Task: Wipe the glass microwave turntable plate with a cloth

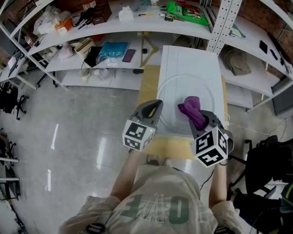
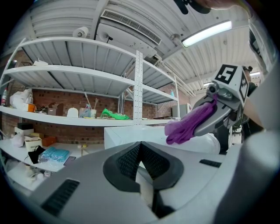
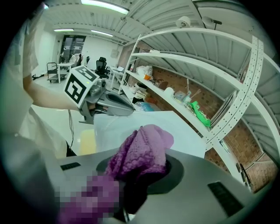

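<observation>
The left gripper hovers at the left rim of the glass turntable plate, its jaw tips drawn together. I cannot tell whether they pinch the rim. The plate lies flat on a white tabletop below the shelves. Over the plate's right part hangs a purple cloth, bunched and clamped in the right gripper.

Table, tan top, centre of the head view. On it: one white board, covering most of the top. On the board, lower half: one round glass plate, lying flat.

Shelves, white, across the top of the frame. On them: blue packet, phone, green packet, cap.
</observation>
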Demonstrator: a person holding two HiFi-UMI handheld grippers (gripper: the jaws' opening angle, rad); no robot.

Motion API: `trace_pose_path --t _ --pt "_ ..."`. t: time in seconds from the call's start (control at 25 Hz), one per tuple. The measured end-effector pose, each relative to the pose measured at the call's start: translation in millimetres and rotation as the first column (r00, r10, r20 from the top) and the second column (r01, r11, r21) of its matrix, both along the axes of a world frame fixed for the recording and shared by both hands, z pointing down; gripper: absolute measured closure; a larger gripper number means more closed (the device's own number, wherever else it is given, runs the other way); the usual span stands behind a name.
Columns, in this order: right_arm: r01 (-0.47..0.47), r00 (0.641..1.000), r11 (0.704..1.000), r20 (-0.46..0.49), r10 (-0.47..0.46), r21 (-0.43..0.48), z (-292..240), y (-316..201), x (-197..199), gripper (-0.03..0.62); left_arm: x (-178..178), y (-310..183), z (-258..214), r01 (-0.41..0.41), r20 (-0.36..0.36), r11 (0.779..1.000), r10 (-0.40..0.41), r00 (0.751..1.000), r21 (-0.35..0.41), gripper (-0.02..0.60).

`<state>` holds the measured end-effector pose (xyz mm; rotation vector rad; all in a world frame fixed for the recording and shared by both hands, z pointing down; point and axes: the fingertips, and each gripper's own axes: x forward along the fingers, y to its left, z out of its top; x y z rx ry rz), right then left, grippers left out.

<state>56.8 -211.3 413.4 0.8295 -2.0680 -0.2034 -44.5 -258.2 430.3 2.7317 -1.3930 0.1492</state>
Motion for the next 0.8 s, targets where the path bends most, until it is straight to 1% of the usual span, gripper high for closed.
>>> trace_pose_path --t 0.28,0.8 --pt "0.023 1.000 1.000 0.020 -0.023 -0.016 4.7 31.8 -2.0 0.536 0.8 -0.9 0.1 0.006 0.003 1.000 -0.006 1.000 0.003 0.580" --pt "0.085 0.996 0.995 0.037 -0.083 -0.054 3.0 67.0 -0.6 0.536 0.2 0.5 1.1 0.020 0.013 1.000 -0.020 1.000 -0.002 0.580"
